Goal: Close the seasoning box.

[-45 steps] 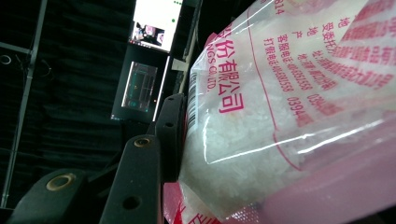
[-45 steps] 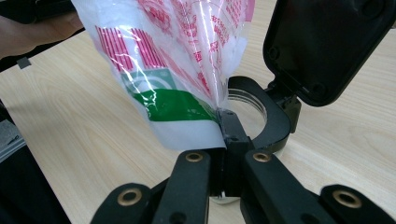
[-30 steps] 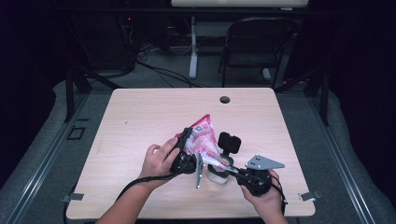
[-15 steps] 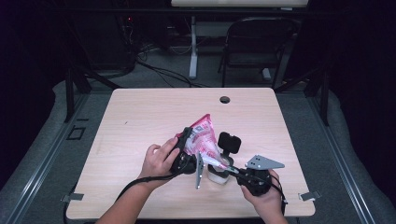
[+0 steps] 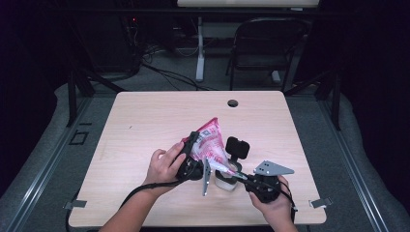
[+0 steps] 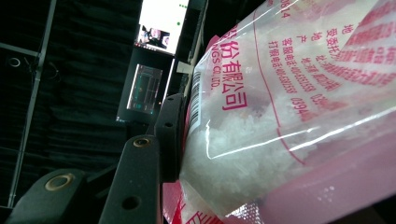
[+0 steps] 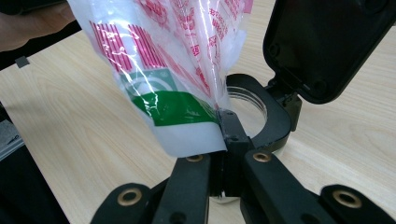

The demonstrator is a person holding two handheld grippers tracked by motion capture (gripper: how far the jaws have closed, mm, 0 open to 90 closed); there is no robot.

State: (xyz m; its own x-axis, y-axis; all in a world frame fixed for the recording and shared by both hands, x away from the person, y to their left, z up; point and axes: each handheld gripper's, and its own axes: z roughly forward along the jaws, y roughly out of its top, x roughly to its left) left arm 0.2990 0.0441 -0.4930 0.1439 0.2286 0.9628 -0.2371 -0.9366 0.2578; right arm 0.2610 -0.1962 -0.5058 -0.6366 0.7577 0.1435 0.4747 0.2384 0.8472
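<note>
A clear plastic bag with pink and red print and a green band (image 5: 209,142), part full of white crystals, is held tilted above the near middle of the pale wooden table (image 5: 145,121), its upper corner pointing up and away from the person and its lower end coming down to a small clear jar with a black hinged flip lid (image 5: 226,180). The left gripper (image 5: 192,157) grasps the bag at its middle: in the left gripper view (image 6: 280,107) one black pad presses into the bulging side where the white crystals sit, the other jaw hidden behind the bag. The right gripper (image 5: 241,176) is clenched on the bag's lower corner; in the right gripper view its jaws (image 7: 224,128) meet tightly on the flattened white plastic just below the green band (image 7: 180,105). Directly behind those jaws stands the jar (image 7: 254,105), its round mouth open and its lid (image 7: 327,42) swung up and back. The bag's pinched corner lies at the rim of the jar's mouth. A round dark hole (image 5: 232,103) sits in the table near its far edge, well apart from the work
</note>
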